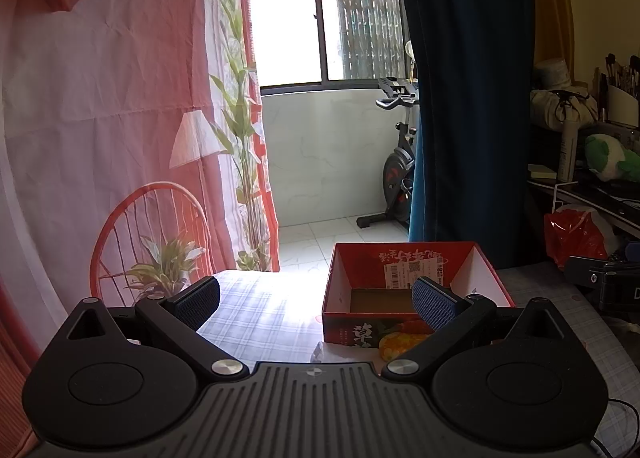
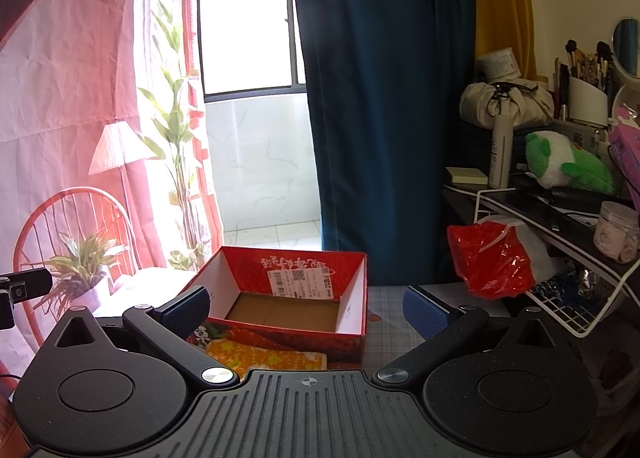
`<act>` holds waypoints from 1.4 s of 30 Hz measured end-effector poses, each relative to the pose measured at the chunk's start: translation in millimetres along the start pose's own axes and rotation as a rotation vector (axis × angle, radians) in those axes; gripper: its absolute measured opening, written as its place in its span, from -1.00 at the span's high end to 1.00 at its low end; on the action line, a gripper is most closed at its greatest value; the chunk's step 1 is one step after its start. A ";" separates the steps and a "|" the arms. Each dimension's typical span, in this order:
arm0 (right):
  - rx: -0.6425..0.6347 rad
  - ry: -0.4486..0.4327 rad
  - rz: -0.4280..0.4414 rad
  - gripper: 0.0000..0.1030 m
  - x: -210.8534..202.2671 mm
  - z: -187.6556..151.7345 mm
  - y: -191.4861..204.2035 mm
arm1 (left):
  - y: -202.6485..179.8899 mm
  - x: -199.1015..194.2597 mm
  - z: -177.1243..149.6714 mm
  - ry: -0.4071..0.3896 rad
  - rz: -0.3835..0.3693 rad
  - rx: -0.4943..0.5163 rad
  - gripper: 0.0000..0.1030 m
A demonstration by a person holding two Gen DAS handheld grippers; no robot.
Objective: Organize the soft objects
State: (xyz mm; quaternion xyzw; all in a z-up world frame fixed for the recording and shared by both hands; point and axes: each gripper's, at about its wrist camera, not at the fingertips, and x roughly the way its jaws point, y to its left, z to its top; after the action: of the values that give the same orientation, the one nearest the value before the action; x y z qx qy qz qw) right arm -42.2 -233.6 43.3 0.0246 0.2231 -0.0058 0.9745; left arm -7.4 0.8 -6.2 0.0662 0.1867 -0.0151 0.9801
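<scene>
We are holding both grippers above a table covered with a pale checked cloth point(image 1: 260, 322), looking toward a window and a dark blue curtain point(image 2: 384, 98).

Our left gripper point(image 1: 316, 304) is standing wide open, its two blue-padded fingers spread far apart, and it is gripping nothing. Between and beyond those fingers we are seeing bare cloth lit by the sun. The red box point(image 1: 416, 290) is sitting toward the far edge of the table, open at the top, its brown floor showing and a white printed label stuck on its far inner wall. The right finger of this gripper is overlapping the box's near right part in the view. Just in front of the box's near wall, a yellow and orange soft cloth point(image 1: 400, 342) is lying on the table, low and to the right of the jaw gap, partly hidden behind the right finger's arm.

Our right gripper point(image 2: 306, 312) is also spread wide and is holding nothing. Here the box point(image 2: 288, 298) is sitting straight ahead, filling most of the gap between the fingers. The soft cloth point(image 2: 264, 358) is lying flat against the box's near wall, below the gap and nearer the left finger, with its near edge hidden by the gripper body.

Beyond the table's right edge a red plastic bag point(image 2: 492, 258) is hanging beside a white wire rack point(image 2: 568, 298), and a green and white plush toy point(image 2: 560, 162) is lying on a shelf.
</scene>
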 end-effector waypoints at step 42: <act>-0.135 0.510 0.046 -0.99 97.9 -201.0 3.1 | 17.8 134.8 -193.5 0.563 -0.168 0.044 -1.00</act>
State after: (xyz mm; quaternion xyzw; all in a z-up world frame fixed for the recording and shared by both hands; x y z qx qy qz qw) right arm -41.4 -220.3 -179.9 -0.0346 0.4608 0.0378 0.8860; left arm 48.5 43.9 -232.0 0.0731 0.4558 -0.0815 0.8833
